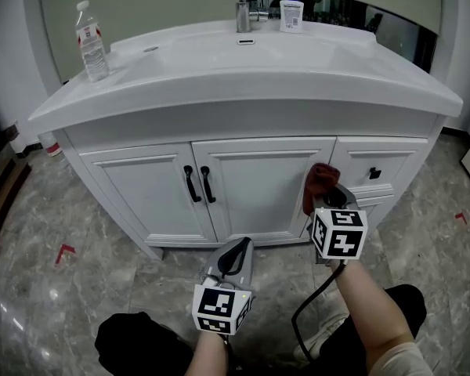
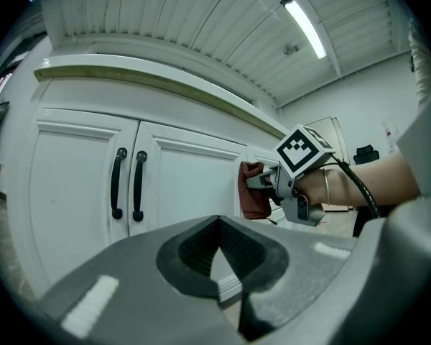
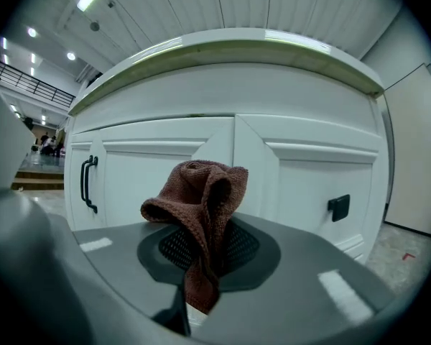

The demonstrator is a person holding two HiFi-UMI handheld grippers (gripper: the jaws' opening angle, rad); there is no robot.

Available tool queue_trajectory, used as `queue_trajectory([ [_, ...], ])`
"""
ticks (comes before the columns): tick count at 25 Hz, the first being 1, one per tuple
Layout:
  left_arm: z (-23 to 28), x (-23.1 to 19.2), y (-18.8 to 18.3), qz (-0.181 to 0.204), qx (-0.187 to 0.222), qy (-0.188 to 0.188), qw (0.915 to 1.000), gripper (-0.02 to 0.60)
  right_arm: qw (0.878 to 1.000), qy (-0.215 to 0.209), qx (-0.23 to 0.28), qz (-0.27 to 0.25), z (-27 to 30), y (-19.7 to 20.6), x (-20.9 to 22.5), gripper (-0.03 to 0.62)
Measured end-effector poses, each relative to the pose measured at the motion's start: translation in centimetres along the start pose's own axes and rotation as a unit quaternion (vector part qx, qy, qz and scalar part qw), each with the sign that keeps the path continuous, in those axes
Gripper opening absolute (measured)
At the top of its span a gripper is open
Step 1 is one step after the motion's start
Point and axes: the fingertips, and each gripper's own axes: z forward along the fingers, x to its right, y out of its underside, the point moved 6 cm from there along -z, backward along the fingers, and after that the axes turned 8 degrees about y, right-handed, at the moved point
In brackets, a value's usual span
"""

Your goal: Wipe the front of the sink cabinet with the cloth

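Reddish-brown knitted cloth (image 3: 201, 207) sits bunched between the fingers of the right gripper (image 1: 327, 198). The jaws are closed tight on its lower part, so a loose fold stands up beyond the fingertips and a short tail hangs below them. Just ahead of those fingertips is the white sink cabinet (image 1: 258, 178). From the left gripper view the cloth looks pressed against the cabinet front, at the seam beside the right door. The pair of black bar handles (image 1: 200, 184) lies well to the left of the fingers, and the drawer front with its black knob (image 1: 374, 173) lies to their right.

The left gripper (image 2: 215, 257) hangs lower, back from the doors. Its jaws are drawn together with nothing between them.

The cloth looks soft, light and limp. It will likely flop and fold rather than push flat, so a pinch through the thick of the bundle suits it, with enough left ahead of the fingertips to pad them off the paint.
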Motion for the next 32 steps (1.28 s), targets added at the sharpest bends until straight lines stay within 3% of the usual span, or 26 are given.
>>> queue_trajectory([
  [5, 0.2, -0.3, 0.3, 0.003, -0.003, -0.002, 1.0, 0.0, 1.0, 0.006, 0.011, 0.013, -0.8, 0.4, -0.1, 0.081],
  [13, -2.9, -4.4, 1.4, -0.018, -0.005, -0.06, 0.998, 0.0, 0.993, -0.113, -0.022, 0.001, 0.5, 4.3, -11.5, 0.081],
  [20, -6.1, -7.7, 2.8, -0.044, -0.005, -0.104, 0.9937, 0.0, 0.984, -0.169, -0.048, 0.005, 2.3, 6.7, -19.5, 0.081],
  [26, -6.9, -9.0, 3.3, -0.049, -0.007, -0.109, 0.9927, 0.0, 0.985, -0.166, -0.055, -0.005, 3.5, 7.1, -21.4, 0.083],
  [32, -5.6, -8.2, 3.4, -0.048, -0.009, -0.092, 0.9946, 0.0, 0.987, -0.147, -0.055, -0.019, 3.7, 7.1, -19.4, 0.081],
])
